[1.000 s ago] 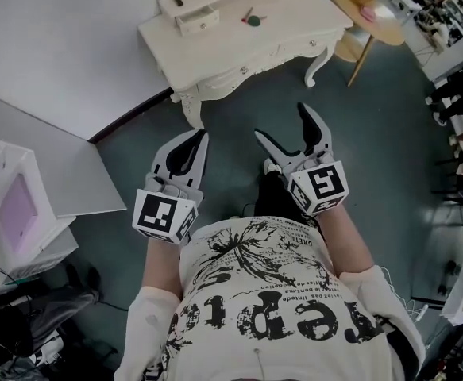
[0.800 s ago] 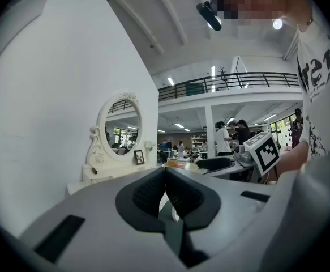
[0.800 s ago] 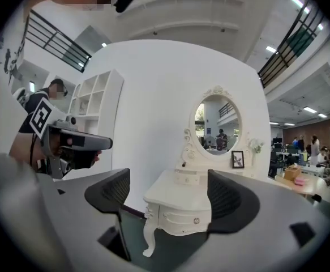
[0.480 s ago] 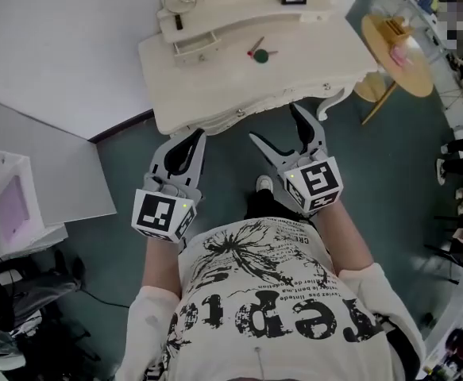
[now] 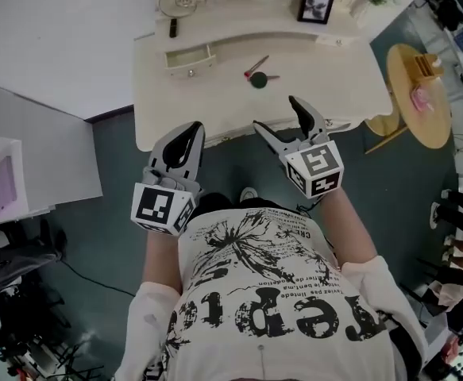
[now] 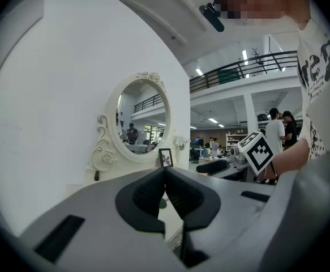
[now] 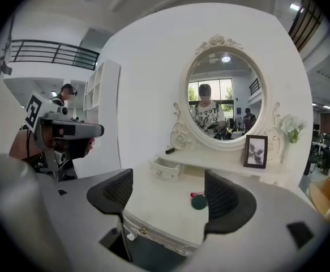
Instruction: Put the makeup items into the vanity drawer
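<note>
Cream-painted, with a scalloped, carved front edge, the vanity table point(image 5: 215, 113) has a smooth matte top and a raised back shelf. A small boxy drawer point(image 5: 189, 59) with two round knobs stands pulled out of that shelf at its left. On the open tabletop, well to the right of the drawer, lies a round dark-green compact point(image 5: 258, 80) with a thin red-handled stick point(image 5: 257, 63) just beside it. A short black tube point(image 5: 172, 28) rests on the shelf above the drawer. An oval mirror point(image 7: 224, 98) in a scrolled frame rises behind, with a dark rectangular picture frame point(image 5: 317, 4) at its foot. The left gripper point(image 5: 193, 130), grey plastic with ribbed black pads, hangs before the table's edge, its jaws pressed together on nothing. The right gripper point(image 5: 275, 113) reaches over the front edge; its jaws are wide apart, have just been closing a little, and hold nothing. A round wooden side table point(image 5: 418, 94) stands off to the right.
</note>
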Demonstrator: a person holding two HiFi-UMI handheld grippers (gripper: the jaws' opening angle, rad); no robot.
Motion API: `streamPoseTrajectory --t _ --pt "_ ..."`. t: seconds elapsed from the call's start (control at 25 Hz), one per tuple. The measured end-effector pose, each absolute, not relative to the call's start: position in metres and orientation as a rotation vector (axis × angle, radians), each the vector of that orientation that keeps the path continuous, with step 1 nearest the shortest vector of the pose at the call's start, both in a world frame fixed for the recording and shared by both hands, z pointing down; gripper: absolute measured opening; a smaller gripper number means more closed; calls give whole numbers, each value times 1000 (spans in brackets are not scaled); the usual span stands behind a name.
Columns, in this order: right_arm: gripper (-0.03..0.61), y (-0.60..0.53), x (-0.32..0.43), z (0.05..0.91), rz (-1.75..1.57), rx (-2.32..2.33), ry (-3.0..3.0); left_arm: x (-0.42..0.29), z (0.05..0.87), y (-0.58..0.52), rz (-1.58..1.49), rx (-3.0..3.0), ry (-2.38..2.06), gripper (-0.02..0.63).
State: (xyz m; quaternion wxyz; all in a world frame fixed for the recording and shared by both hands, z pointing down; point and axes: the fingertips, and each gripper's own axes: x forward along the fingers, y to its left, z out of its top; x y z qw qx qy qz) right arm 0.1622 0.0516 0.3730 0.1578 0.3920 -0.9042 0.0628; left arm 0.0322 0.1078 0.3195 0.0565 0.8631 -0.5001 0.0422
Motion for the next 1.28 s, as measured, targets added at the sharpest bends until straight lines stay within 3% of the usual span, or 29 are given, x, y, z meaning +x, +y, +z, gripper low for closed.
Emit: streamPoseTrajectory --t 0.72,1.16,1.28 --pt "354 -114 159 510 526 939 -2235 33 390 -71 231 2605 -1312 14" --pt "247 -157 149 577 624 793 -2105 33 429 -130 254 2559 -1202 14" --pt "161 -159 150 586 636 777 -2076 34 433 -134 255 2548 -1186 14"
